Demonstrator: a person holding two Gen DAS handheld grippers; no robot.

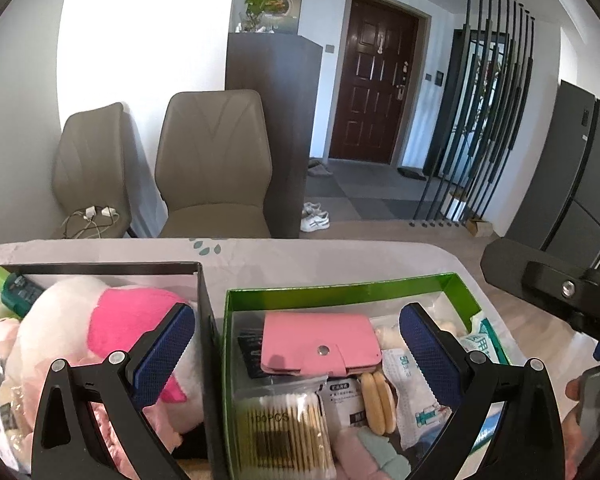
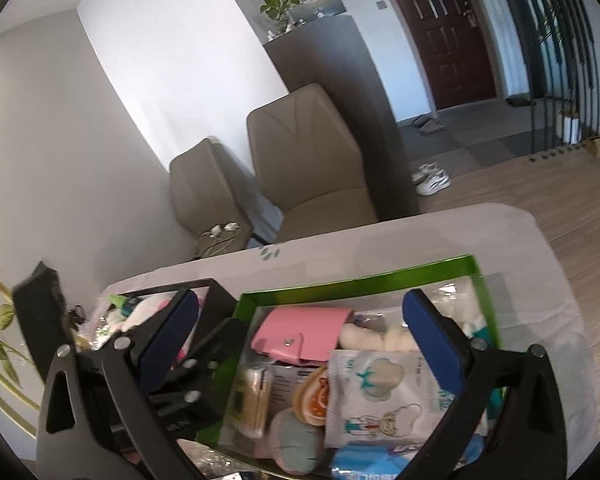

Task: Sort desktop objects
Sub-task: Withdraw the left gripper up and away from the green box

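Hovering over two boxes sitting side by side on the bench (image 1: 340, 258), both hand-held grippers empty with jaws spread wide apart. Left hand-held gripper (image 1: 296, 344) straddling the wall between the black box (image 1: 100, 267) and the green box (image 1: 340, 286); right hand-held gripper (image 2: 300, 328) hanging over the green one.

Green box already packed: pink wallet (image 1: 320, 344) lying on top, cotton swabs (image 1: 288, 436) in front of it, a mask packet (image 2: 376, 392) to the right. Black box holding the pink-and-white plush toy (image 1: 112, 328) and a green bottle (image 1: 8, 286) at the far left corner.

Looking like sorting is nearly done (nothing loose showing on the cloth). If picking again, probably worth coming straight down, keeping fingers clear of the box walls, and pinching flat things like the wallet across the short side, not the snap.
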